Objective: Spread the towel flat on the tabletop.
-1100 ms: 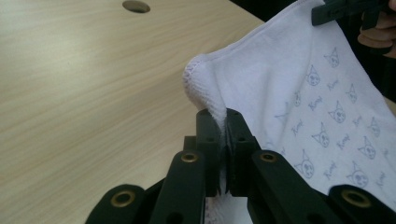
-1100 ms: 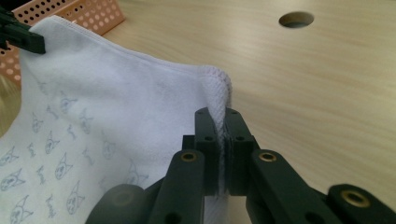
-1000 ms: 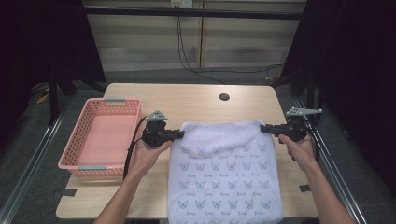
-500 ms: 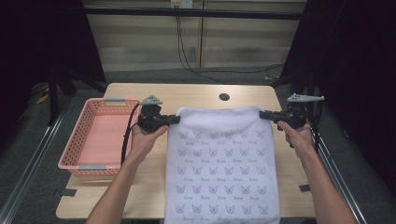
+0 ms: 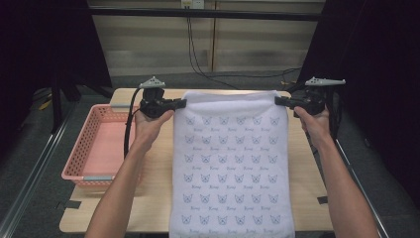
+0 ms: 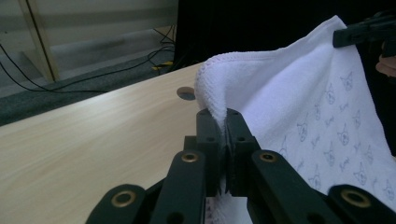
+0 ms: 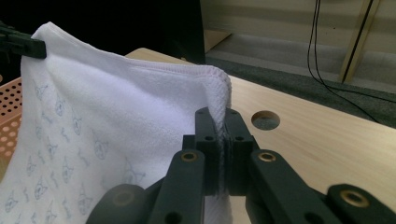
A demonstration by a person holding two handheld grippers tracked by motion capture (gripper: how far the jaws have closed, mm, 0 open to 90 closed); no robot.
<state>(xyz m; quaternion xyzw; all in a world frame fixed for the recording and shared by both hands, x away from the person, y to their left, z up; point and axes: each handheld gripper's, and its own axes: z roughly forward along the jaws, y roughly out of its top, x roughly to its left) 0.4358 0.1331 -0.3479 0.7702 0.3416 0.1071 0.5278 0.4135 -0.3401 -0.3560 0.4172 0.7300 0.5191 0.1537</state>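
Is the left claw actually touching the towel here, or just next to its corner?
Touching. The left gripper view shows the left claw with its jaws closed on a fold of the towel corner, cloth pinched between them.

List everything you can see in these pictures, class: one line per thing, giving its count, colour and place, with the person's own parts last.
towel: one, white with small blue printed motifs, spread down the middle of the table, its two far corners lifted.
basket: one, pink, on the left part of the table.
table: one, light wood, with a round hole near its far edge.
cables: several, black, on the grey floor beyond the table.
left tongs: one, black, shut on the towel's far left corner.
right tongs: one, black, shut on the towel's far right corner.
forearms: two, bare, coming in from the bottom.
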